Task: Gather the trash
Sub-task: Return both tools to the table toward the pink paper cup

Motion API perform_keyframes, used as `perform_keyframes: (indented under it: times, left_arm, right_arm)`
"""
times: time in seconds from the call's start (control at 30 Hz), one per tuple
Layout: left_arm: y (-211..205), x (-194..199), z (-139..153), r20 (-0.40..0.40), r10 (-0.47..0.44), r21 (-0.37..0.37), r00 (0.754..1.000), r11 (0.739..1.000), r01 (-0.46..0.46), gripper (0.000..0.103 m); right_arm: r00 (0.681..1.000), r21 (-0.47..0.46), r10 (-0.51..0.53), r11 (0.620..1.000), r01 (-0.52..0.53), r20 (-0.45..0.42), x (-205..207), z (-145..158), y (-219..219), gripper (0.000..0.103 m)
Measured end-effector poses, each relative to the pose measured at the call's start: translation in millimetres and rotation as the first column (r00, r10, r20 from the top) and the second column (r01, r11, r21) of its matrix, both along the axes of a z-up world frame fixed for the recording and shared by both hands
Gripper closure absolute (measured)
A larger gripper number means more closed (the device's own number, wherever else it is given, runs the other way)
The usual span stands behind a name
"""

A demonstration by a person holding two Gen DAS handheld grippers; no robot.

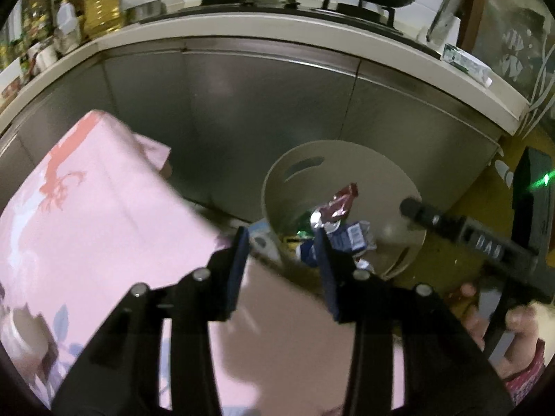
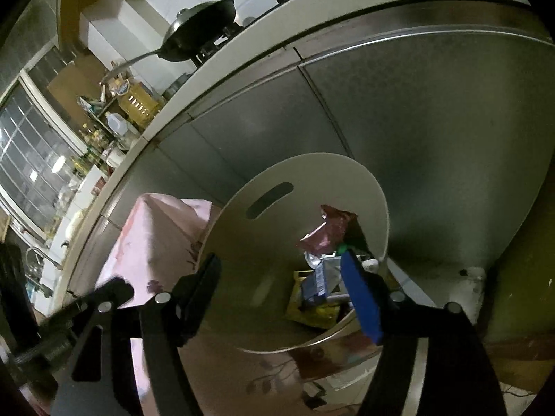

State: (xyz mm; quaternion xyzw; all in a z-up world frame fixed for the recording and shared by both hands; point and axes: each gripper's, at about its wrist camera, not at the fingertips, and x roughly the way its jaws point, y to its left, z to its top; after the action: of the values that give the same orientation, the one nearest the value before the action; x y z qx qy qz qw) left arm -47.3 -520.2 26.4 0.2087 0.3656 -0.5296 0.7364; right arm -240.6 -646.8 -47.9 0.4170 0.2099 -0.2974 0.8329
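Holds the left tool partly spread, pinching nothing, over the edge of a desk draped in pink cloth. Holds the right tool spread wide and likewise empty, aimed into the mouth of a cream bin on the floor, at about 1 o'clock from the left tool's tips.

Finds the trash already inside that bin: a red wrapper on top, at 12 o'clock of a blue carton, with a yellow packet underneath, toward 6 o'clock. Cannot tell whether the wrapper is resting on the pile or dropping onto it.

Expect all of it to weigh next to nothing. Treat the wrapper as thin, crinkly and slick: pinch a bunched fold or a sealed end rather than the flat face, or risk it sliding out. Treat the carton as soft card, easily crushed but harmless if so; grip across a narrow edge. Needs firm closure, no care for breakage.
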Motion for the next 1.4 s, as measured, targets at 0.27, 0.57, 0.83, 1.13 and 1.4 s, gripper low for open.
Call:
perform_keyframes:
  times: [0.27, 0.57, 0.83, 1.13, 1.4]
  left_arm:
    - [67, 12, -1, 0.031, 0.097, -0.020, 0.995, 0.995, -0.097, 0.066]
    - [156, 41, 3, 0.069, 0.240, -0.052, 0.968, 0.970, -0.237, 0.059]
    - [237, 58, 0, 0.074, 0.356, -0.068, 0.932, 0.934, -0.351, 0.057]
    - [354, 70, -13, 0.057, 0.496, -0.072, 0.866, 0.868, -0.492, 0.057]
    - [419, 109, -5, 0.232, 0.608, -0.079, 0.759, 0.790, -0.608, 0.025]
  right_arm:
    - [0.999, -0.014, 0.052, 0.999, -0.052, 0.005, 13, 16, 24, 0.034]
    - [0.984, -0.040, 0.176, 0.984, -0.176, 0.000, 56, 34, 78, 0.034]
    - [0.944, -0.045, 0.330, 0.943, -0.331, -0.028, 103, 43, 140, 0.034]
    - [0.863, -0.052, 0.498, 0.863, -0.503, -0.083, 147, 48, 207, 0.034]
    - [0.790, -0.083, 0.596, 0.788, -0.610, -0.146, 192, 57, 257, 0.034]
